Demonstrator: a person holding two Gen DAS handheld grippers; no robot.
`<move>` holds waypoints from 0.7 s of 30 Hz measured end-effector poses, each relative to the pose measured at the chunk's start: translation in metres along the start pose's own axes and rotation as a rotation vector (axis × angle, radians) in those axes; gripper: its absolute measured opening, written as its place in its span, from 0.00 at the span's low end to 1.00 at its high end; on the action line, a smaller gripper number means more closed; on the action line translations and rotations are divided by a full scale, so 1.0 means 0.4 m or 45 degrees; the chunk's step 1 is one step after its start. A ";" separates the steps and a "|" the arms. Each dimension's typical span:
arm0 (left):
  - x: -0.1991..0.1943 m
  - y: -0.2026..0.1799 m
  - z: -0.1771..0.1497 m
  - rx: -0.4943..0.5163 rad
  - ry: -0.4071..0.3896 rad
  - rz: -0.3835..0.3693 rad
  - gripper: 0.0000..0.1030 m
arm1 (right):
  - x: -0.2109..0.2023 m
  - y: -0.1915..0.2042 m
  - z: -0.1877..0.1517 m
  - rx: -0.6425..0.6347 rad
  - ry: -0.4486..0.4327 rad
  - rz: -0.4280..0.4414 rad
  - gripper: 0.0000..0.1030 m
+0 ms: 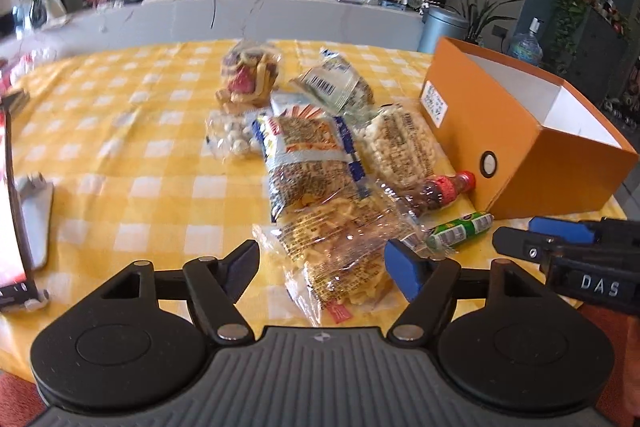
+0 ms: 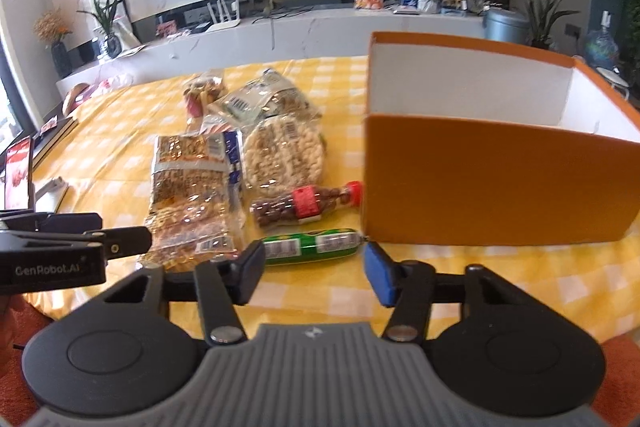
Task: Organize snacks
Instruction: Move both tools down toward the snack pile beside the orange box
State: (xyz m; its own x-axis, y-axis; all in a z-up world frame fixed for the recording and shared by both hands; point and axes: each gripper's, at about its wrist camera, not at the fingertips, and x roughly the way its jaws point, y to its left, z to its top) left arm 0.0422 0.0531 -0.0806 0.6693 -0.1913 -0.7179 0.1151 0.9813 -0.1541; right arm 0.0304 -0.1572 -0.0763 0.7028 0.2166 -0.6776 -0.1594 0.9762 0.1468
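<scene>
Left gripper [image 1: 320, 263], seen from its own wrist camera: both black fingers splayed wide apart, the blue pad [image 1: 404, 273] on one finger facing inward, the opposite pad dark and in shadow. The linkage arms angle outward from the grey ribbed body at the bottom of the view. The gripper is held low at the near edge of the table and points across it.

Right gripper [image 2: 316, 271], from its own wrist camera: fingers likewise spread, jaws parted with nothing between them, also at the near edge.

Each gripper shows in the other's view, lying side by side; in the left wrist view the right gripper's fingers [image 1: 516, 239] point inward.
</scene>
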 end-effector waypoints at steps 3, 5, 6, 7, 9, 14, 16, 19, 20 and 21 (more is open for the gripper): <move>0.026 0.032 0.006 -0.101 0.054 -0.030 0.83 | 0.031 0.025 0.007 -0.035 0.021 0.042 0.41; 0.037 0.043 0.008 -0.153 0.063 -0.065 0.86 | 0.048 0.042 0.013 -0.060 0.028 0.058 0.41; 0.045 0.045 0.008 -0.169 0.070 -0.087 0.87 | 0.058 0.051 0.015 -0.074 0.032 0.062 0.37; 0.050 0.046 0.008 -0.180 0.080 -0.108 0.87 | 0.068 0.058 0.019 -0.085 0.040 0.067 0.31; 0.067 0.050 0.013 -0.219 0.107 -0.135 0.88 | 0.085 0.066 0.024 -0.094 0.059 0.073 0.28; 0.107 0.054 0.024 -0.347 0.205 -0.133 0.90 | 0.119 0.075 0.028 -0.146 0.080 0.064 0.26; 0.119 0.045 0.036 -0.375 0.234 -0.093 0.92 | 0.129 0.076 0.024 -0.168 0.092 0.068 0.23; 0.129 0.033 0.054 -0.430 0.282 -0.052 0.94 | 0.132 0.091 0.016 -0.226 0.073 0.068 0.19; 0.133 0.030 0.060 -0.452 0.307 -0.037 0.94 | 0.132 0.097 0.014 -0.249 0.067 0.067 0.18; 0.139 0.024 0.067 -0.473 0.331 -0.017 0.94 | 0.133 0.102 0.012 -0.273 0.062 0.068 0.18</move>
State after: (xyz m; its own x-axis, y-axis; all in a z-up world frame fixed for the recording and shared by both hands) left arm 0.1003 0.0525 -0.1038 0.4572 -0.2490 -0.8538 -0.1807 0.9140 -0.3633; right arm 0.0646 -0.1057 -0.1027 0.6558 0.2623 -0.7079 -0.3430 0.9388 0.0301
